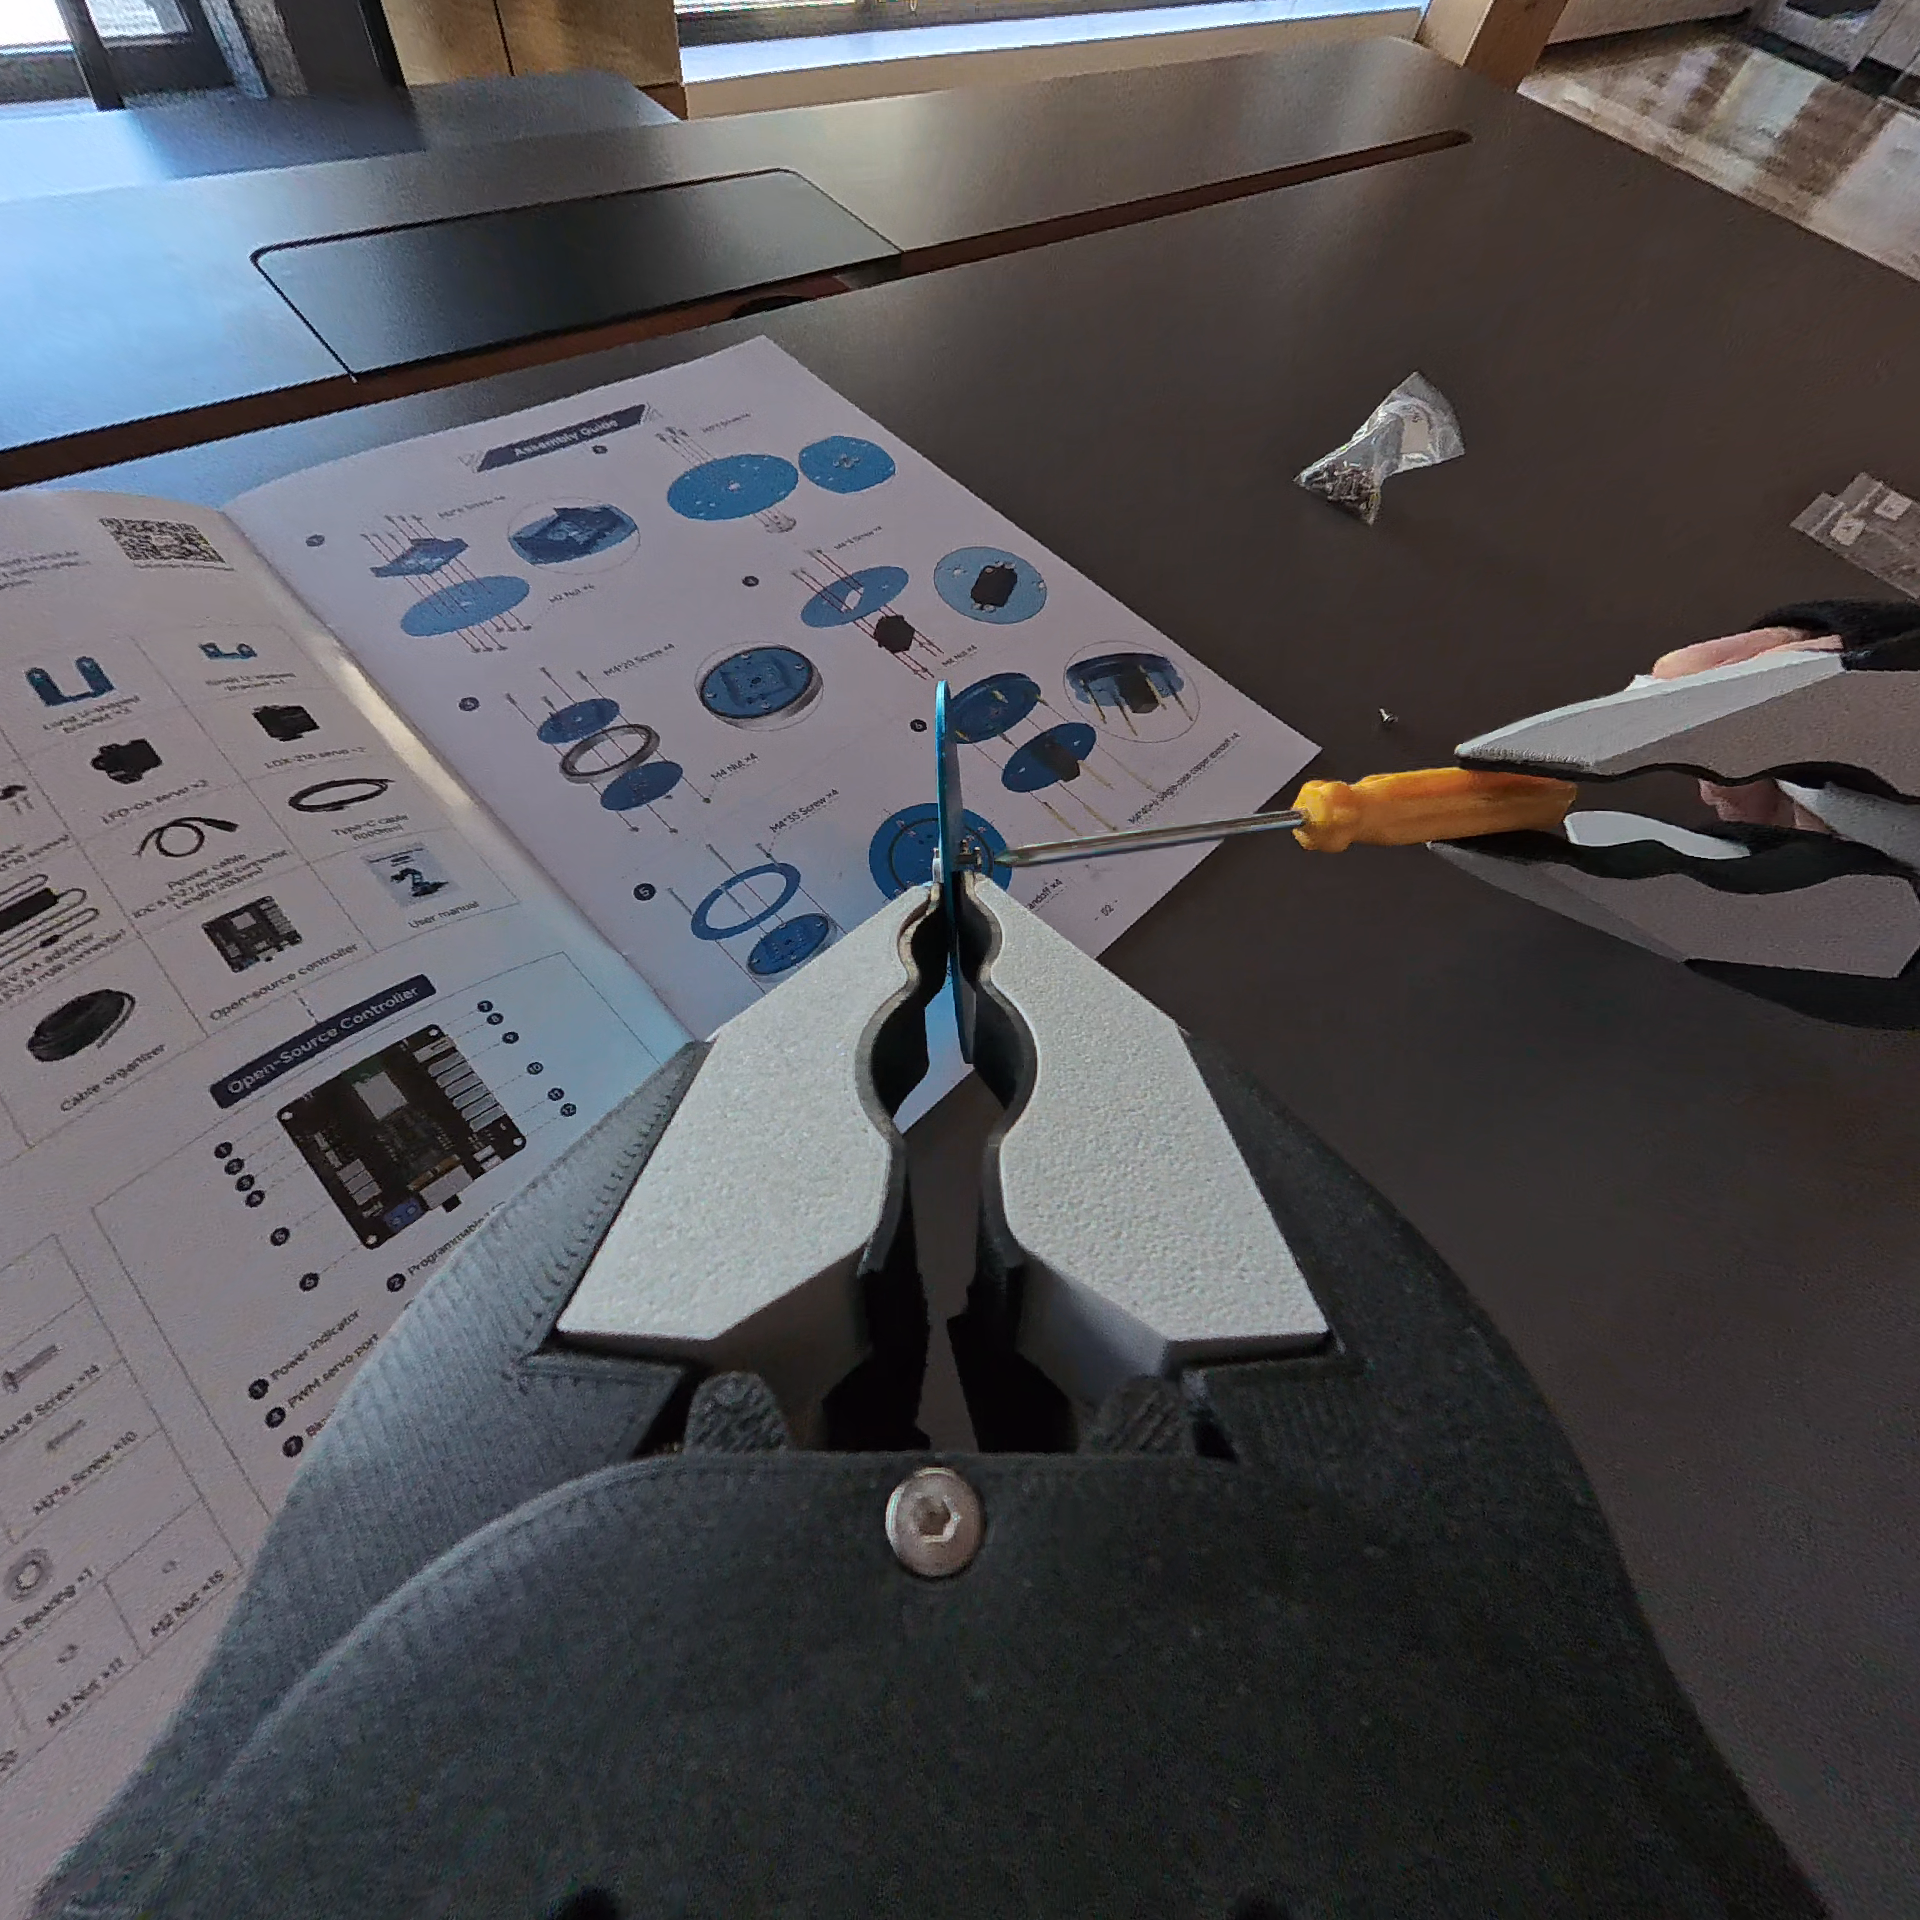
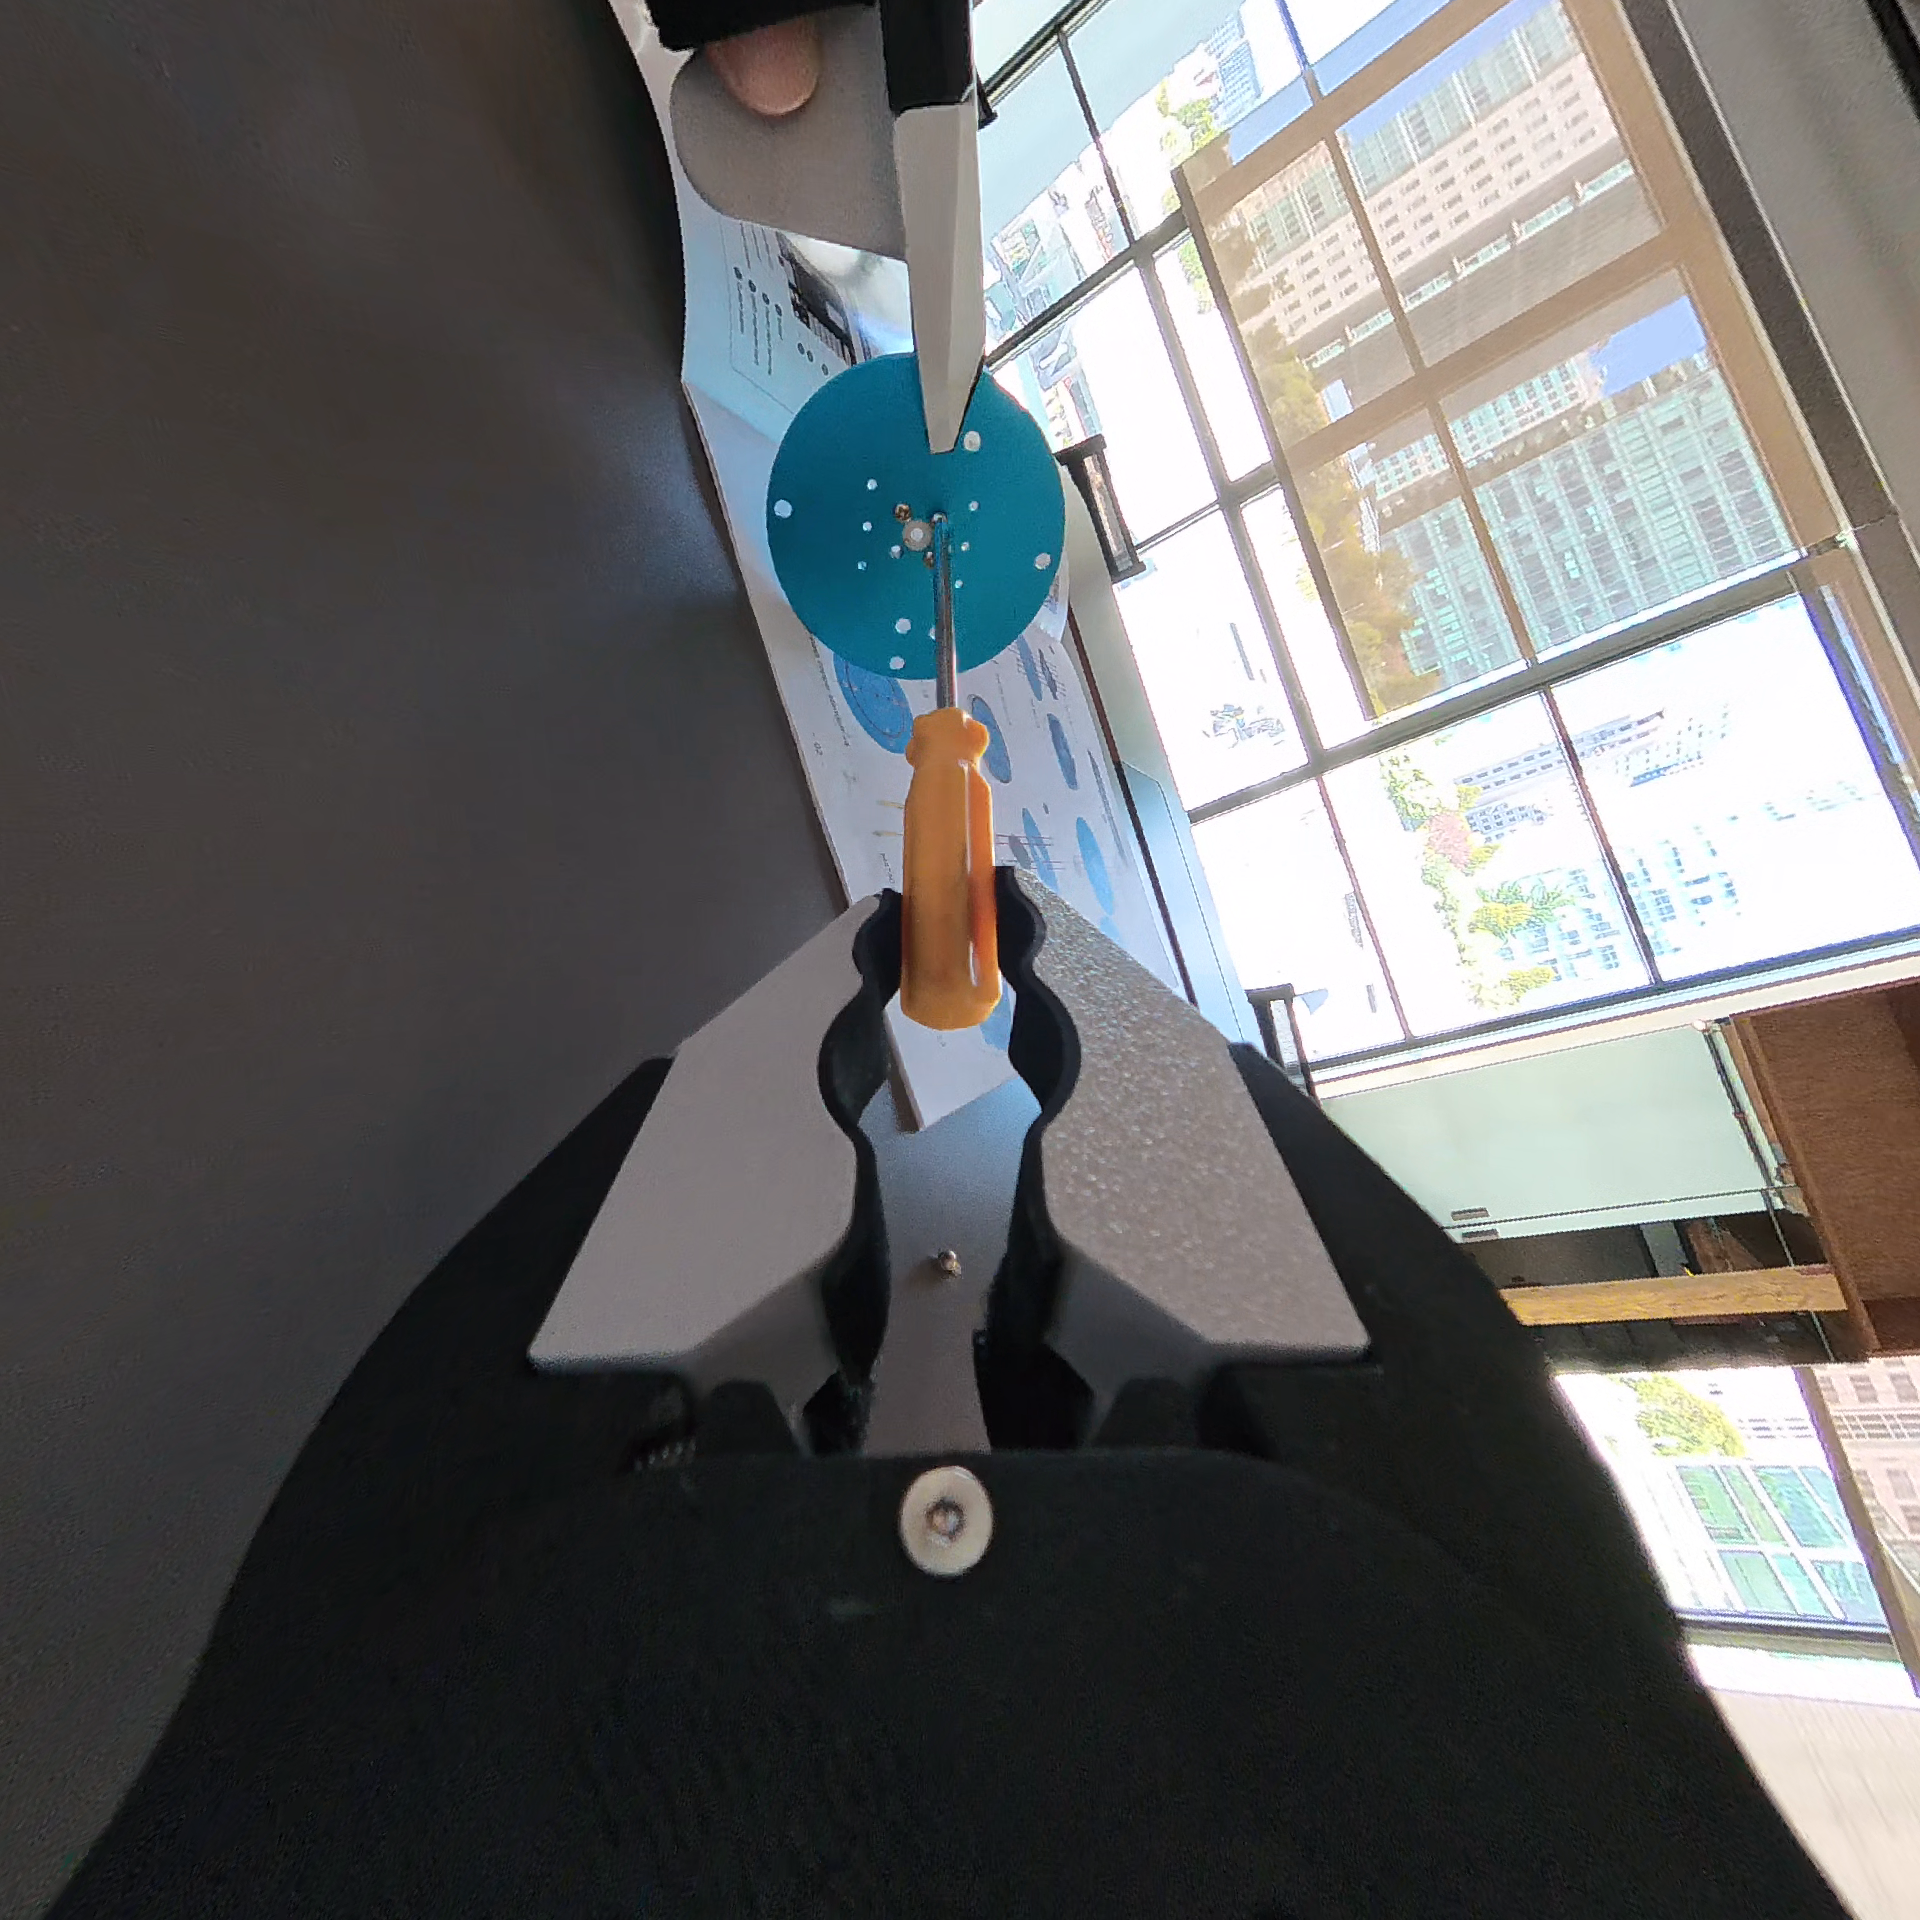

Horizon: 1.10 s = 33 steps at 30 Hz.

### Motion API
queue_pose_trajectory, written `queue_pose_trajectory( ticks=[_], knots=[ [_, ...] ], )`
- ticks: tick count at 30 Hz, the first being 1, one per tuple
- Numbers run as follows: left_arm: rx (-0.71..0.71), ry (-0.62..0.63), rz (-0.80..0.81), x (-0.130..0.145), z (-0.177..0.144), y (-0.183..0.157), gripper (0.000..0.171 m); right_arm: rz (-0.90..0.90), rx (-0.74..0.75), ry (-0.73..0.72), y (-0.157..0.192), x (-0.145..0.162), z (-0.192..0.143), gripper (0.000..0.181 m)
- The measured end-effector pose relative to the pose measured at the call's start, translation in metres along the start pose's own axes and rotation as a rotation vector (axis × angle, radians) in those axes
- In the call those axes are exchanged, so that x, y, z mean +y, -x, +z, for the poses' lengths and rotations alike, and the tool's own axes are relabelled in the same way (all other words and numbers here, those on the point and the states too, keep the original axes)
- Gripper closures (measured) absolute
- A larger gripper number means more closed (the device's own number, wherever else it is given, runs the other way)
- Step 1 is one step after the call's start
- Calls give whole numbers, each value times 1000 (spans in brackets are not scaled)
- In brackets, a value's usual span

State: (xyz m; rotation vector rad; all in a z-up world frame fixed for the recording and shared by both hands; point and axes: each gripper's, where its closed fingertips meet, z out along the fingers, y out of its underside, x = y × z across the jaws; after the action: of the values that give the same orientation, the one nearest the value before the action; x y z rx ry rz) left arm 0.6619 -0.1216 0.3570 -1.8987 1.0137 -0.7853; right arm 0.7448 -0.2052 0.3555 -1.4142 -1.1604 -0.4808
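Blue disc [image 2: 914, 520] stands edge-up, clamped in left gripper [image 1: 951, 883]; right gripper [image 2: 945, 914] clamps orange screwdriver [image 2: 948, 883] handle, shaft square to disc face, tip at centre screw.

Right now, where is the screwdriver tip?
In the right wrist view, the screwdriver tip touches a screw near the blue disc's centre; the left tool holds that disc upright, edge-on, above the open manual.

Your left gripper [image 1: 954, 894] has two pale grey, grainy fingers [image 1: 790, 1132] with wavy black-lined inner edges, seated behind in a dark, ribbed printed body with one silver hex screw [image 1: 933, 1522] at its centre. Your right gripper [image 2: 943, 914] matches it, screw [image 2: 945, 1522] included. You wear a black glove [image 1: 1829, 623] behind it.
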Motion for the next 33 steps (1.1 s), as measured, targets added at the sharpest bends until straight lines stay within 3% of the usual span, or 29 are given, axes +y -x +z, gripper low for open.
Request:
queue_pose_trajectory(
  ticks=[27, 33],
  knots=[
    [-33, 7, 70, 1, 0, -5, 171, -21, 4, 49, 2, 4, 2, 164],
    [-58, 15, 92, 1, 0, -5, 171, -153, 58, 67, 0, -2, 0, 164]
  ],
)
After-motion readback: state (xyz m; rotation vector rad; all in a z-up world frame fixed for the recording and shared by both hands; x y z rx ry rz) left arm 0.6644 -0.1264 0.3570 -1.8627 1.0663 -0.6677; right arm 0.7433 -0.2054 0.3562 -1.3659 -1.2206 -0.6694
